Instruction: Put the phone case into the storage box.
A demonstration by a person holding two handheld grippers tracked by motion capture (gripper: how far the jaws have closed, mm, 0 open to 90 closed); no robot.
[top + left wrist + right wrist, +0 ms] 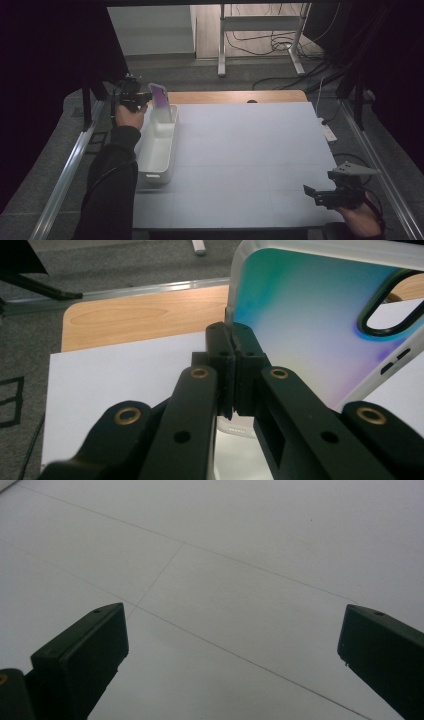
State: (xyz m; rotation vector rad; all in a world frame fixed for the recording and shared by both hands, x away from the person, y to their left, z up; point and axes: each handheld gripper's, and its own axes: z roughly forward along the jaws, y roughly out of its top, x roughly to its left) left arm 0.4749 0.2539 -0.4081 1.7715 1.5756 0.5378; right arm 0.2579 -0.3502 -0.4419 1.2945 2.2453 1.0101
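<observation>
The left gripper point(231, 347) pinches only the case's point(305, 315) edge above the bin point(157, 150); it may slip. The right gripper point(232, 645) gapes, empty.

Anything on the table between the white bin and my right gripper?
Nothing: in the high view, bare white table runs from the white bin to the right gripper. The right gripper view shows open jaws over bare surface.

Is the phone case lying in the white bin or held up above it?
Held up. The left claw is shut on the phone case edge, keeping it upright over the far end of the white bin.
</observation>
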